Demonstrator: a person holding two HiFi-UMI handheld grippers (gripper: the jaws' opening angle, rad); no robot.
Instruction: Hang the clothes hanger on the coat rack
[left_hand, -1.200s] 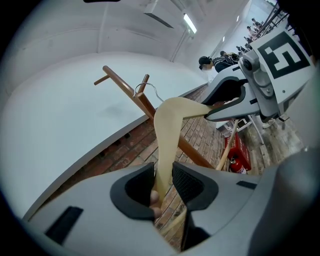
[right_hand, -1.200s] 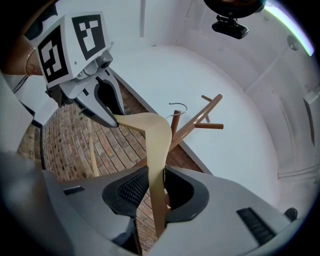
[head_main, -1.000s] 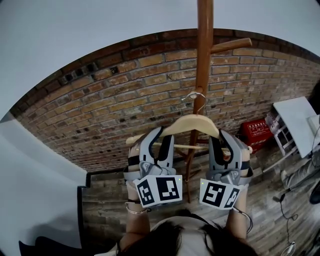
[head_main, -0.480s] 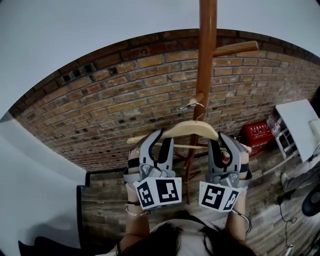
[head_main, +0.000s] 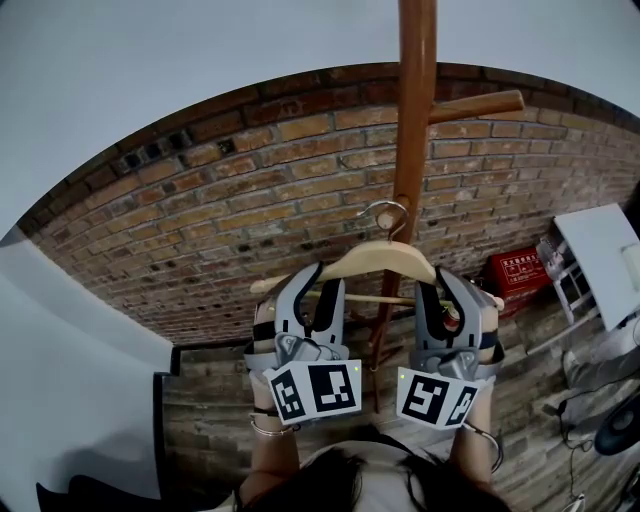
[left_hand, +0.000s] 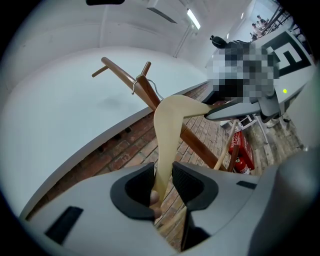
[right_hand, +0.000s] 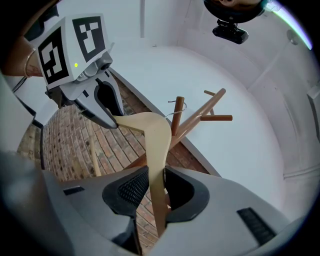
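Observation:
I hold a pale wooden clothes hanger (head_main: 378, 260) level in front of me, one gripper on each arm of it. My left gripper (head_main: 320, 287) is shut on the hanger's left arm (left_hand: 167, 131). My right gripper (head_main: 446, 290) is shut on the right arm (right_hand: 156, 139). The hanger's metal hook (head_main: 386, 214) stands upright and overlaps the brown wooden pole of the coat rack (head_main: 412, 120). One peg (head_main: 478, 104) juts right, higher than the hook. In the right gripper view the hook (right_hand: 177, 109) lies close to the pole, under the pegs (right_hand: 216, 104).
A brick wall (head_main: 230, 200) runs behind the rack, with white wall above it. A red fire extinguisher box (head_main: 514, 268) sits on the floor to the right. A white table (head_main: 598, 248) stands at the far right.
Both grippers have carried the hanger a little closer to the rack. The hook, earlier just left of the pole, now overlaps it in the head view.

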